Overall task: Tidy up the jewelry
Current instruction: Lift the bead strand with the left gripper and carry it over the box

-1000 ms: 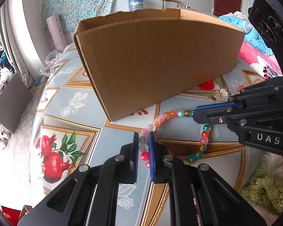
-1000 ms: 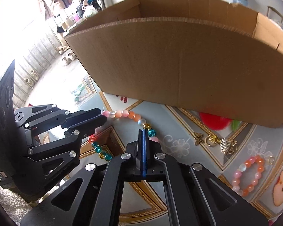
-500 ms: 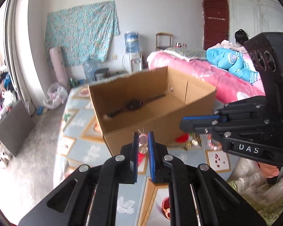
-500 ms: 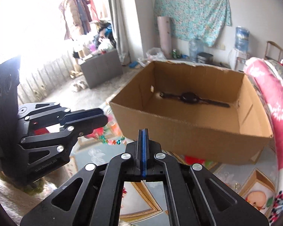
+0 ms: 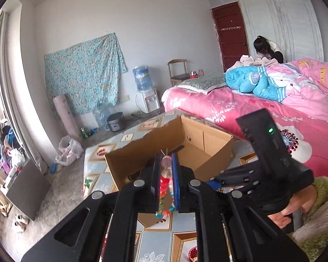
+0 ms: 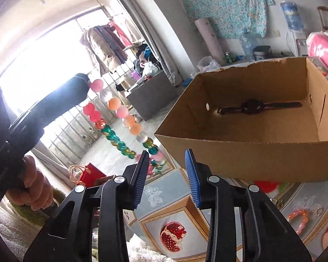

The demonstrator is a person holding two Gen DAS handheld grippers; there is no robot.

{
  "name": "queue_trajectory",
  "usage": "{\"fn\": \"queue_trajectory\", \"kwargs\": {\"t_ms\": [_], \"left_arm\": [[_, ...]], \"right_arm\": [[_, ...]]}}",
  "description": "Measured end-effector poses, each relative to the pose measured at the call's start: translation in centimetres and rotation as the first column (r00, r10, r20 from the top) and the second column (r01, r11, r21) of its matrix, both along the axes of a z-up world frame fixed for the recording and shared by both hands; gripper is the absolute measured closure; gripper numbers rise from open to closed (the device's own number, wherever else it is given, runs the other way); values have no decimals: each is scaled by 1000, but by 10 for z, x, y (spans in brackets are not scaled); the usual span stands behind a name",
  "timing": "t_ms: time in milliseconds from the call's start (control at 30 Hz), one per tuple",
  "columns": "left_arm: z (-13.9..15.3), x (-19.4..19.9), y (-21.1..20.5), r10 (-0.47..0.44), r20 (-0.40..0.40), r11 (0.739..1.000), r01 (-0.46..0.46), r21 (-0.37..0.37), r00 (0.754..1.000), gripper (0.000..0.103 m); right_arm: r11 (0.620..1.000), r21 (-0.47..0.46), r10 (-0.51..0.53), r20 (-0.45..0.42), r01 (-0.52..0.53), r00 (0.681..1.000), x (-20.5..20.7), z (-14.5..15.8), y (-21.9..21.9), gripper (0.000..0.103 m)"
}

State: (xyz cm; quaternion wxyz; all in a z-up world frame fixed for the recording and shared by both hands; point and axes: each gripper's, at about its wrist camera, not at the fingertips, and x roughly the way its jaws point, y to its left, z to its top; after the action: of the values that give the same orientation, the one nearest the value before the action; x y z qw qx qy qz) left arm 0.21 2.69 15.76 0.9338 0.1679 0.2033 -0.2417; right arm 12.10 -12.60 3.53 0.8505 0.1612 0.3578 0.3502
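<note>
Left tongs (image 5: 165,170) now hold my beads (image 6: 120,122) up high alone, at ten o'clock from the box (image 6: 240,152), since right tongs (image 6: 167,174) opened wide, so dropping in comes next.

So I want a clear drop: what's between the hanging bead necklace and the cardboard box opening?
Only open air and the box's near wall; right wrist view shows bead necklace left of cardboard box.
</note>
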Motion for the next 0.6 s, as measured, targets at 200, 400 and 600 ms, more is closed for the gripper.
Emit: {"fn": "queue_trajectory", "kwargs": {"t_ms": [200,400,600], "left_arm": [[15,-8,-6,-1,25,1000,1,-11,1000,94],[31,-8,-8,-7,64,1000,9,-29,998,94],[42,-3,-10,-26,89,999,29,-33,996,94]], "right_arm": [[997,70,16,8,-17,1000,1,15,-9,89],[990,135,45,19,-47,999,5,26,-16,90],[987,157,32,48,-39,998,13,38,-17,76]]}}
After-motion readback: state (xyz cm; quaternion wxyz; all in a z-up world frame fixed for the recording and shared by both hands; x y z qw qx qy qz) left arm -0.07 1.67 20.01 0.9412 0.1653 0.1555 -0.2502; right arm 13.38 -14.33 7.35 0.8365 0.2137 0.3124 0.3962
